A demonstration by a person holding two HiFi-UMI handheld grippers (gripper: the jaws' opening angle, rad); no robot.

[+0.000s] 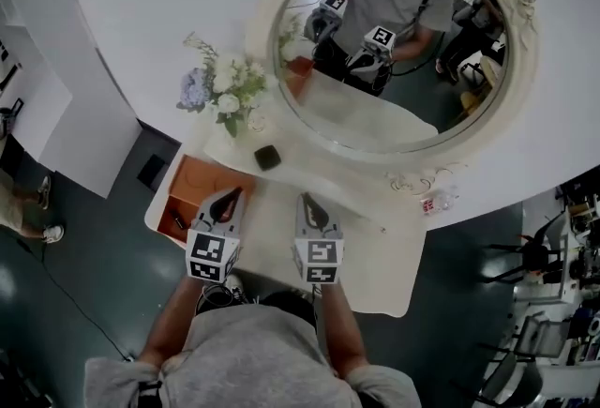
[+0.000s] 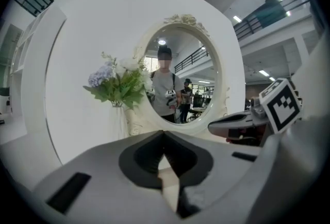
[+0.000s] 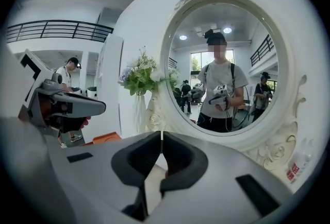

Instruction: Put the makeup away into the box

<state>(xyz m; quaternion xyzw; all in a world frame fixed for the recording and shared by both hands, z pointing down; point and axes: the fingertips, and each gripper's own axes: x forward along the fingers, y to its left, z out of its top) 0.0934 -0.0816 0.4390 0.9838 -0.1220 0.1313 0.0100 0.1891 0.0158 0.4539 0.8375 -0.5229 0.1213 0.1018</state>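
An orange box (image 1: 199, 187) sits open at the left end of the white vanity table (image 1: 375, 247); a small dark item lies at its near left corner. A small black makeup case (image 1: 267, 157) rests on the table below the mirror. My left gripper (image 1: 228, 201) hovers at the box's right edge, shut, with nothing between its jaws (image 2: 164, 134). My right gripper (image 1: 307, 202) hangs over the middle of the table, tips together (image 3: 161, 135), and nothing shows in its grip. Each gripper shows in the other's view: the right gripper (image 2: 242, 123), the left gripper (image 3: 67, 107).
A large round mirror (image 1: 394, 50) in an ornate white frame stands at the back of the table and reflects the person and both grippers. A vase of flowers (image 1: 222, 92) stands left of it. A small bottle with red print (image 1: 429, 204) is at the right.
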